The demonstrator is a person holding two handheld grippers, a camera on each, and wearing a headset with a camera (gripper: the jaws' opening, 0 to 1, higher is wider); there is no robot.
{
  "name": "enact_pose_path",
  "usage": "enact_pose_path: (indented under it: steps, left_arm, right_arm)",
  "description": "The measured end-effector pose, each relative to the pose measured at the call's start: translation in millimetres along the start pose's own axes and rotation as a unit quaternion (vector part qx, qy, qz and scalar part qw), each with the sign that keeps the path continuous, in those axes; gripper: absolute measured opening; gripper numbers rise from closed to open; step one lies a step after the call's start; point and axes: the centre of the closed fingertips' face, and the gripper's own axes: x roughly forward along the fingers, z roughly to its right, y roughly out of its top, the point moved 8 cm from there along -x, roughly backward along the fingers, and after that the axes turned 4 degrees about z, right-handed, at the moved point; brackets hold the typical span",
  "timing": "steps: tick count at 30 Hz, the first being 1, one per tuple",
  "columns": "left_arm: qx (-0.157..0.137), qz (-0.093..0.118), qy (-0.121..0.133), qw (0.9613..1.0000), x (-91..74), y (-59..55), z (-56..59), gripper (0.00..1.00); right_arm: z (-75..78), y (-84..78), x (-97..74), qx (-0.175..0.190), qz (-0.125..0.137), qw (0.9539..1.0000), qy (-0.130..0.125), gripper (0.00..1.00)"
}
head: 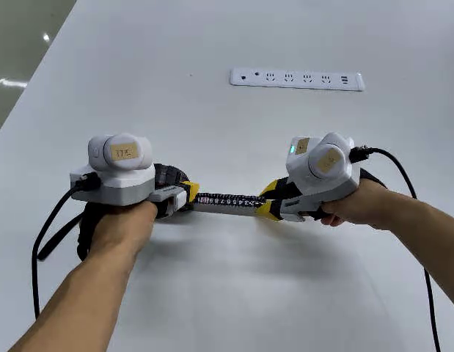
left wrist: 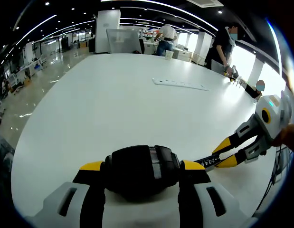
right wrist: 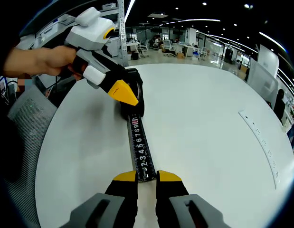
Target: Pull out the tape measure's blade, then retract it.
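Left tongs [left wrist: 143,167] clamped on tape measure case [right wrist: 133,90]. Right tongs [right wrist: 147,176] pinched shut on blade [right wrist: 139,145] tip. A short length is extended, laid flat on table [head: 227,293].

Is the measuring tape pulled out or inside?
Pulled out: the numbered blade spans from the black case in the left gripper to the right gripper pinching its tip.

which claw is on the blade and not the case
The right claw: its yellow tips pinch the end of the numbered blade, while the left claw is clamped round the black case.
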Motion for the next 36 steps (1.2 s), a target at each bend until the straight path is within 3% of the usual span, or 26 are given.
enact_pose_path:
  steps: [36]
  left_arm:
    - [-0.007, -0.001, 0.0, 1.0, 0.1, -0.3, 1.0, 0.57]
  right_arm:
    - [-5.4, 28.3, 32.8, -0.008, 0.023, 0.9996, 0.014, 0.1]
